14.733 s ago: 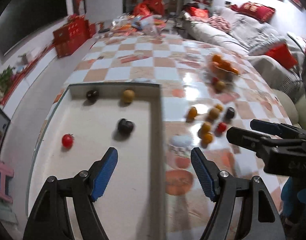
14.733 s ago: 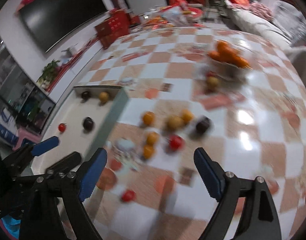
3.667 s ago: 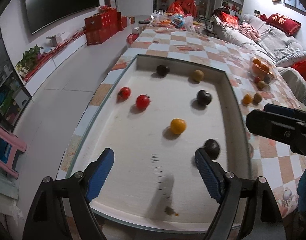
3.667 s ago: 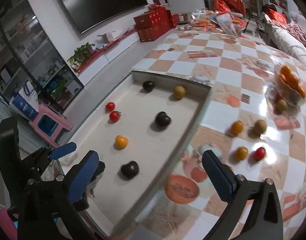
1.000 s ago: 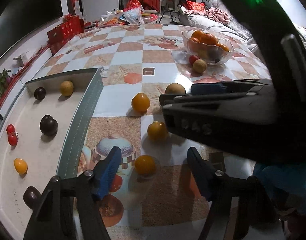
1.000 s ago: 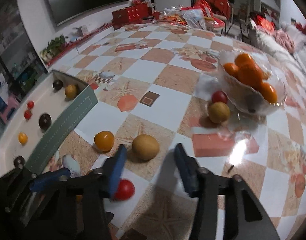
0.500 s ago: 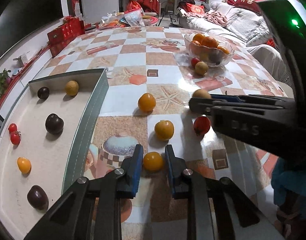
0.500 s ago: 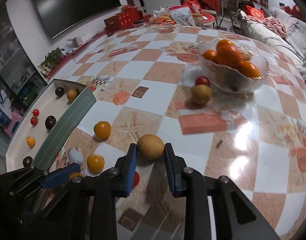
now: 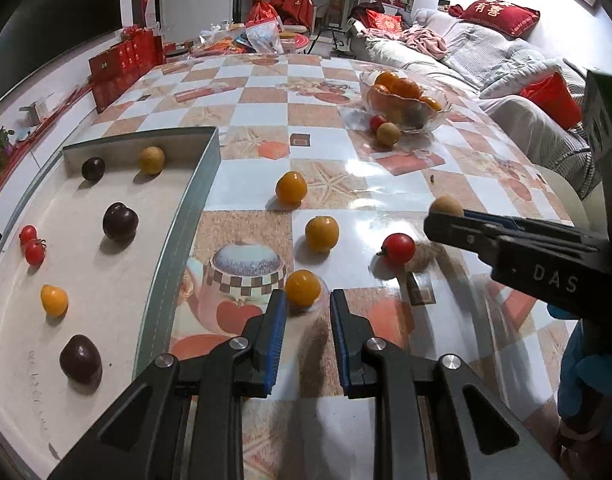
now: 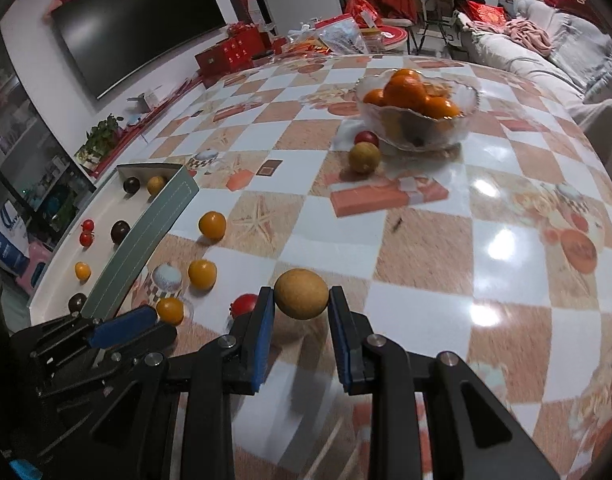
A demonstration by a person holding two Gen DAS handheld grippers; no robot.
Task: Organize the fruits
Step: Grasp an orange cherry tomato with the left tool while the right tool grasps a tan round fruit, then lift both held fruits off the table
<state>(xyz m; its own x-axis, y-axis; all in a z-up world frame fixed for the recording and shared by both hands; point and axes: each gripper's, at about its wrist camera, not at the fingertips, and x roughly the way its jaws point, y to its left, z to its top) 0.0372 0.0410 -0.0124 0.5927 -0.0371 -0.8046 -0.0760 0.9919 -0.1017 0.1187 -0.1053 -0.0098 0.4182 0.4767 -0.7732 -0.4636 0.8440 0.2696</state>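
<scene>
Right claw [image 10: 300,306] now lifting tan fruit [image 10: 301,294].

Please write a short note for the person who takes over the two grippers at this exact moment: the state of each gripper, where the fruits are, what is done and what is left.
Left gripper: shut on a small orange round fruit, low over the checkered tablecloth.
Right gripper: shut on a tan round fruit, lifted.
Done: the white tray with grey rim holds seven fruits: three dark plums, two red tomatoes, one orange, one tan.
Left: both held fruits, two orange fruits and a red tomato loose on the cloth. A tan and a red fruit lie beside the glass bowl of oranges.
</scene>
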